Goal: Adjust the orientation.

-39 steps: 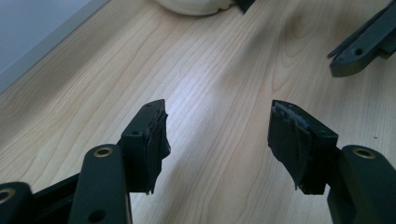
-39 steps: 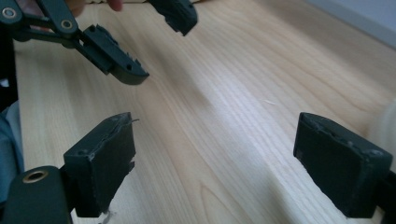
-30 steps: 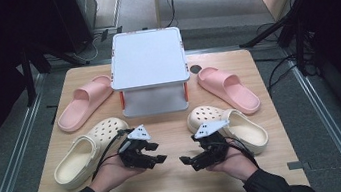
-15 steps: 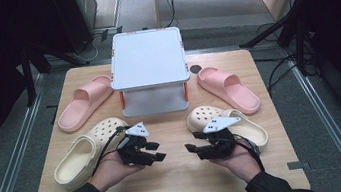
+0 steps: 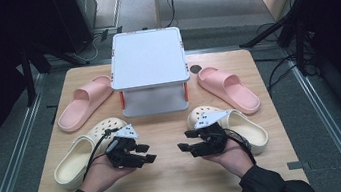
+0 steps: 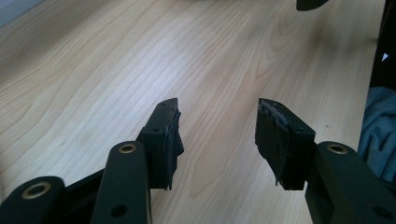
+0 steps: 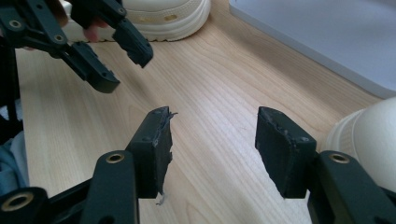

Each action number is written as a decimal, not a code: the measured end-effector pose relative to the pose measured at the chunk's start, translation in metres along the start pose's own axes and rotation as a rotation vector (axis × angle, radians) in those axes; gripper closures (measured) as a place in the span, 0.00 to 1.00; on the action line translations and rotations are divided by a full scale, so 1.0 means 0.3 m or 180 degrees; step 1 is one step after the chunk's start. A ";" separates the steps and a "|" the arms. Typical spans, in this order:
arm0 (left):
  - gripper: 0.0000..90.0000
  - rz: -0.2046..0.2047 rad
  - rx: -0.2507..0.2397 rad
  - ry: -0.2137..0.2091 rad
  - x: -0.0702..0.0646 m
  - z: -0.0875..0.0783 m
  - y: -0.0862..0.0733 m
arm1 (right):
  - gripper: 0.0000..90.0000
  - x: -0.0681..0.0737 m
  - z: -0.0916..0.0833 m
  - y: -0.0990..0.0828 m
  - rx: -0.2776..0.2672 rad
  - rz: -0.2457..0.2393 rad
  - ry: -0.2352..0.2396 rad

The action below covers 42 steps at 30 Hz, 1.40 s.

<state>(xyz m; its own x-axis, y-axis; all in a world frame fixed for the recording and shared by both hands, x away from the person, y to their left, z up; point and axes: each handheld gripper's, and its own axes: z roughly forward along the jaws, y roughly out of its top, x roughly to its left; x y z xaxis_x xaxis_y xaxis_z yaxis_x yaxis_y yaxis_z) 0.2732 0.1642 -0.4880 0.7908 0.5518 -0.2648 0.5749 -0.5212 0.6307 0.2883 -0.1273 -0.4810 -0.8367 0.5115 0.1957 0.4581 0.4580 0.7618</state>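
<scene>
My left gripper (image 5: 147,152) hovers low over the bare wooden table (image 5: 171,187), jaws pointing right, open with nothing between them (image 6: 217,135). My right gripper (image 5: 185,140) faces it from the right, also open and empty (image 7: 212,140). Both pairs of jaws have just been closing a little, with nothing between them. A cream clog (image 5: 83,153) lies just left of my left hand. A second cream clog (image 5: 246,126) lies right of my right hand, and its toe (image 7: 369,135) sits beside my right jaw. In the right gripper view the left gripper (image 7: 123,65) shows at the top left.
A white two-level stand (image 5: 148,58) sits at the table's back centre. A pink slide (image 5: 83,102) lies to its left and another pink slide (image 5: 228,89) to its right. Bare wood stretches between the two grippers and toward the front edge.
My left hand has shifted a little toward the table's middle. Both grippers' jaws stand slightly narrower than a second ago. The shoes and stand have not moved.
</scene>
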 end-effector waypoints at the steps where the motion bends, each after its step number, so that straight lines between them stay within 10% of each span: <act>1: 0.56 -0.0054 -0.0022 0.0042 0.000 -0.016 -0.012 | 0.52 -0.001 0.012 0.010 0.0025 -0.0061 0.0018; 10: 0.56 -0.0210 -0.0034 0.0168 0.004 -0.068 -0.061 | 0.51 0.019 0.067 0.041 0.0129 -0.0316 0.0082; 29: 0.59 -0.0406 -0.0122 0.0369 0.035 -0.218 -0.154 | 0.52 0.029 0.118 0.072 0.0238 -0.0361 0.0232; 42: 0.61 -0.0773 -0.0406 0.0695 0.079 -0.390 -0.249 | 0.52 0.032 0.142 0.083 0.0281 -0.0374 0.0280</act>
<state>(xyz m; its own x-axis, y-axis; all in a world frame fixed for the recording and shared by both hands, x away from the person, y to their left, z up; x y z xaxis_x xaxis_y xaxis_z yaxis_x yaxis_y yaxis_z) 0.2243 0.2924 -0.4561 0.5626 0.7832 -0.2648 0.6991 -0.2797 0.6580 0.3043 -0.0801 -0.4863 -0.9073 0.3868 0.1647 0.3769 0.5749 0.7263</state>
